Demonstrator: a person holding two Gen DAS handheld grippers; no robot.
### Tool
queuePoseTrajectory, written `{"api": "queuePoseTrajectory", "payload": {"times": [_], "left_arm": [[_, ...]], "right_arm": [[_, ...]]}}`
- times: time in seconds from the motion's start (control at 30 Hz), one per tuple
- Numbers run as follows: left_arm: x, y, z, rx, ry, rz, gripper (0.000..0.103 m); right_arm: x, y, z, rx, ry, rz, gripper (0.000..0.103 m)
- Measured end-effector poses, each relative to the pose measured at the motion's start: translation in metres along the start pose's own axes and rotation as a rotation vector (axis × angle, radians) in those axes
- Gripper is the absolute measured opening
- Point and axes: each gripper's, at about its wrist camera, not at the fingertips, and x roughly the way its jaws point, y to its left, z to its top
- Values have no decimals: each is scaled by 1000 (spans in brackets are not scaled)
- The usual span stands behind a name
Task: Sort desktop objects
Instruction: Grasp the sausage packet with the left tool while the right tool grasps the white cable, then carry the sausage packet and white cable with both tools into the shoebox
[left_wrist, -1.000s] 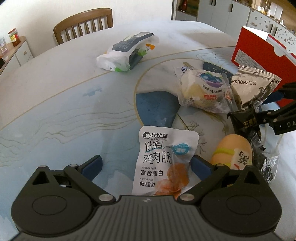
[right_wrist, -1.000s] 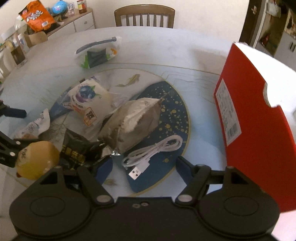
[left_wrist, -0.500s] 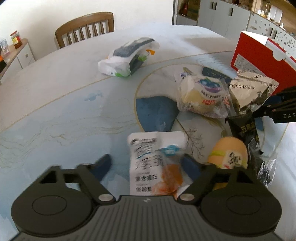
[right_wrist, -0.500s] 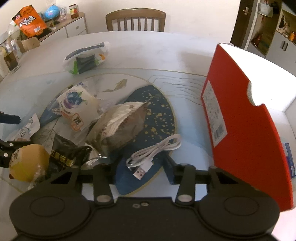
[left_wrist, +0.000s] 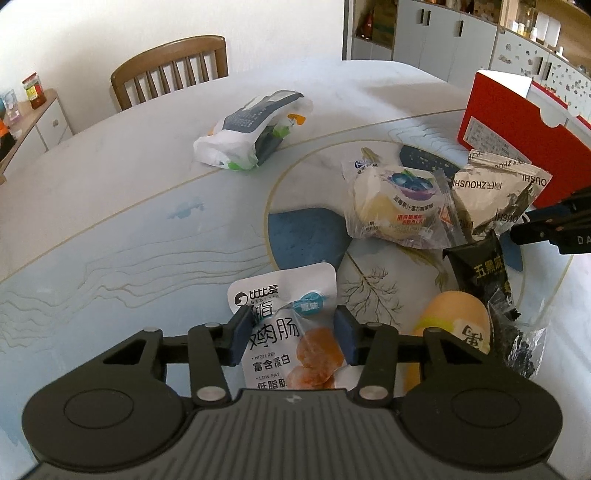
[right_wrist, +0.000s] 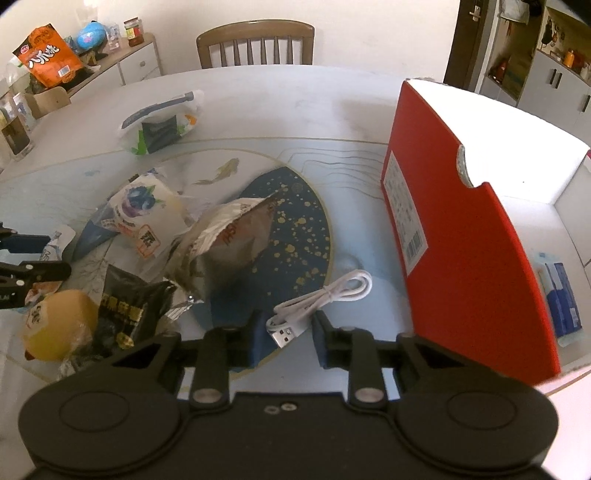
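A: Status, left gripper (left_wrist: 291, 338)?
B: Jaws closing, both blue pads against the edges of the white chicken-sausage pouch (left_wrist: 291, 332). Pouch lies flat on the table (left_wrist: 110, 221), near the front edge, just left of the yellow wrapped egg (left_wrist: 456, 319).
A: Right gripper (right_wrist: 282, 336)?
B: Jaws closing too, narrow gap. USB plug end of the white cable (right_wrist: 321, 295) sits between the pads; can't tell if they're pressing it yet. Rest of the coil lies ahead on the blue patch of the table pattern.
A: Neighbours?
B: Red box (right_wrist: 469, 236) stands open just right of the cable. Grey snack bag (right_wrist: 229, 240), blueberry bun packet (right_wrist: 142, 212) and black sesame packet (right_wrist: 125, 306) cluster left of it.
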Motion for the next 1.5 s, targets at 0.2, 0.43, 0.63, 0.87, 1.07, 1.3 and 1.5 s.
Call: {"api": "queuePoseTrajectory", "payload": {"times": [0.2,0.43,0.63,0.87,1.07,1.3,1.5], "left_arm": [[-5,5,-3,-36,-11,8,45],[-12,16,-8,-101,-14,11,45],[-21,20,-8,-138,-24,-1,45],[-35,23,-8,-174,-36,-25,45],[-49,22,-10,-183,-44,-45,45],[-59,20,-11,-192,-49,-63,45],[-65,15,-11,-189,-47,-69,45]], "right_arm": [[-8,0,-2,10,-11,16,27],[-21,3,-1,21,-43,37,27],[-30,4,1,26,-61,51,24],[-39,0,3,38,-58,62,19],[-51,0,2,41,-73,78,14],[-62,-1,4,49,-92,92,13],[-77,-2,8,53,-118,110,13]]}}
